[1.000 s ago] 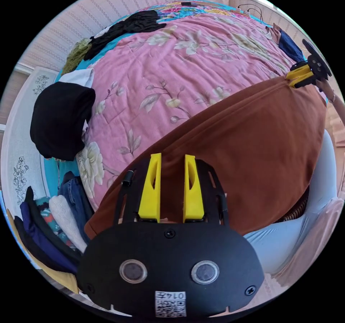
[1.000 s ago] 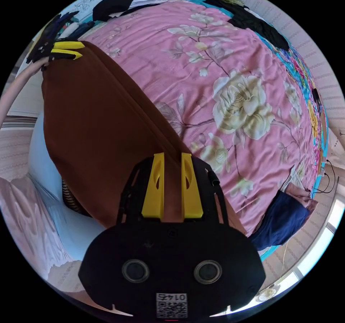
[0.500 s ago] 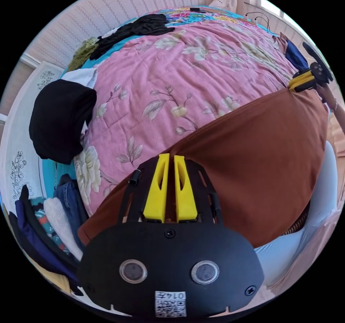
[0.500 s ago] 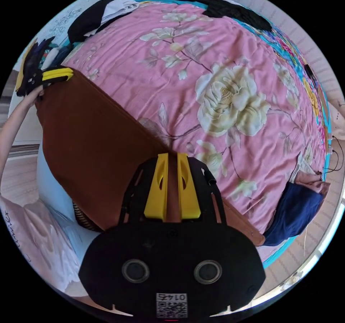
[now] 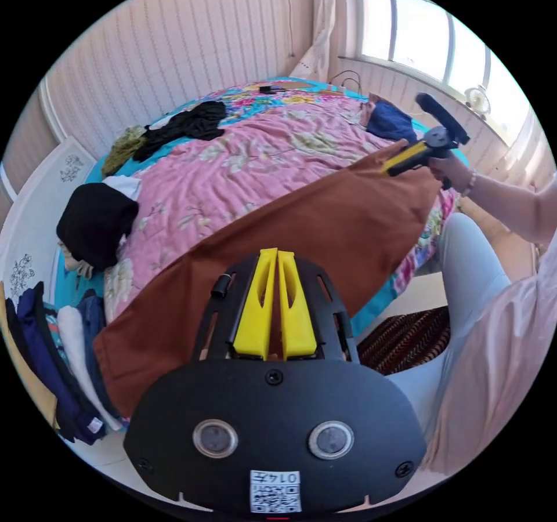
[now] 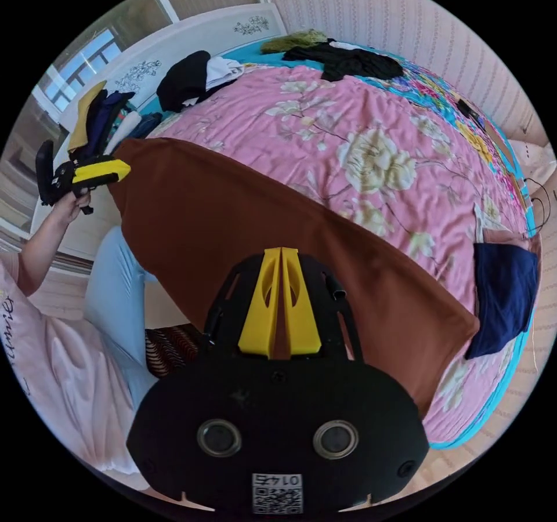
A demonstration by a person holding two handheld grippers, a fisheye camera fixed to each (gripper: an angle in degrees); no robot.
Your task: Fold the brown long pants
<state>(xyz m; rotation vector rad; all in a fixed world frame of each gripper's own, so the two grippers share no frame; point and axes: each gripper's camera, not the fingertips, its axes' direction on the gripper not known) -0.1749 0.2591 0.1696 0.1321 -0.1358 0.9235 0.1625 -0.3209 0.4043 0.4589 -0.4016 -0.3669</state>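
Note:
The brown long pants hang as a wide smooth band stretched between my two grippers, above the near edge of the bed. In the left gripper view my left gripper is shut on the upper edge of the pants, and my right gripper pinches the far end. In the right gripper view my right gripper is shut on the pants, while the left gripper holds the opposite end beside a hand.
A pink floral bedspread covers the bed. A black garment, a dark pile and a navy folded piece lie on it. Clothes hang at the bed's end. The person's legs and a striped mat are below.
Both jaws have closed fully on the pants' edge. Both grippers have lifted the pants up and back from the bedspread, so the cloth now hangs off the bed's edge.

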